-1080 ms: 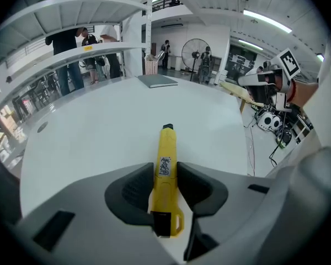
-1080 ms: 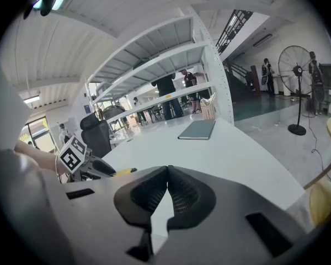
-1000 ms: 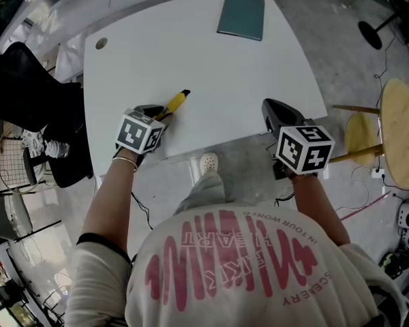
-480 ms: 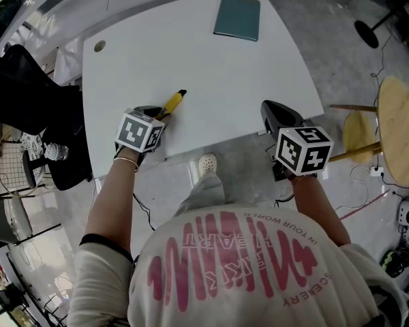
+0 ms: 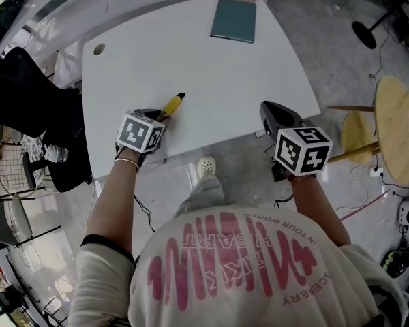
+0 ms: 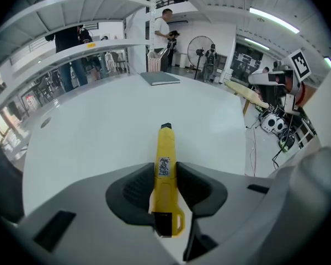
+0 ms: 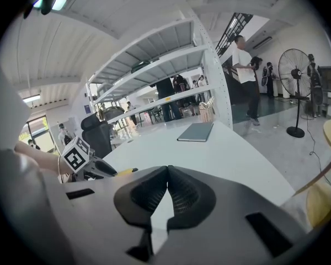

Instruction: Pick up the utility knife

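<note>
grip closing on the knife, lift yet to come

nearest to us, the right gripper (image 7: 166, 173) hovers by the table's near edge with its jaws pressed together on nothing; it takes no part in the task as things stand. a little further out, the left gripper (image 6: 165, 169) points down at the white table (image 5: 225, 80), and its jaws have just been closing with the yellow utility knife (image 6: 165, 148) between them. both pads (image 6: 139, 185) now touch the handle's sides near its rear end, so we judge the grasp made, or all but made. the knife lies flat on the table, its black tip pointing away from us, so the pick-up itself is not yet done. what is left, as we read it, is to firm the hold and raise the knife clear. at the far edge a teal notebook (image 5: 233, 20) lies well apart, out of the way.
</note>
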Motion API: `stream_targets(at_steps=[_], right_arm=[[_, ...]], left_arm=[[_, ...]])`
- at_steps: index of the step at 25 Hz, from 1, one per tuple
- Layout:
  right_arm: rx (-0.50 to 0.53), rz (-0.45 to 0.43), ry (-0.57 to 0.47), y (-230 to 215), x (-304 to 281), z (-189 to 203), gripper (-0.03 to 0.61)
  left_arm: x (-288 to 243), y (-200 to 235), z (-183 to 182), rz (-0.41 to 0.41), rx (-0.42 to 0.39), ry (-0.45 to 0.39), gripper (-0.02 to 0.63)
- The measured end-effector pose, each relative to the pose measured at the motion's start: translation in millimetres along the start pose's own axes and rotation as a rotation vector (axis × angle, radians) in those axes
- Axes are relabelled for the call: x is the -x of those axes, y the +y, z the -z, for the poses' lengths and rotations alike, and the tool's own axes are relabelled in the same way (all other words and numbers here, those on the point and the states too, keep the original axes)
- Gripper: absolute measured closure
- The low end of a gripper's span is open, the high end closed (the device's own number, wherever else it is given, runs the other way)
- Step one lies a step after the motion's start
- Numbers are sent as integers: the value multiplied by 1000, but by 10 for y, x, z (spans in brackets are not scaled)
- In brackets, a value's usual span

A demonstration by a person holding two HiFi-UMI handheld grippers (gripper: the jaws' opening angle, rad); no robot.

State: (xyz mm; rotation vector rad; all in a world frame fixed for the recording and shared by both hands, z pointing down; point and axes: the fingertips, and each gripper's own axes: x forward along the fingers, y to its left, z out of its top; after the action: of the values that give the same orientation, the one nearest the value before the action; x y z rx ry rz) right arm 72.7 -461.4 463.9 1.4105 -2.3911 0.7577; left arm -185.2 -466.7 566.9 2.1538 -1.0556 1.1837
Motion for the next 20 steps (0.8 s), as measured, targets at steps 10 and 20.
stream_targets(at_steps=[10, 20], right_arm=[[5, -5, -17, 6, 147, 17, 563], [25, -10, -36, 95, 348, -46, 563]], left_arm=[[55, -209, 46, 17, 28, -19, 479], [229, -358, 76, 26, 50, -44, 479]])
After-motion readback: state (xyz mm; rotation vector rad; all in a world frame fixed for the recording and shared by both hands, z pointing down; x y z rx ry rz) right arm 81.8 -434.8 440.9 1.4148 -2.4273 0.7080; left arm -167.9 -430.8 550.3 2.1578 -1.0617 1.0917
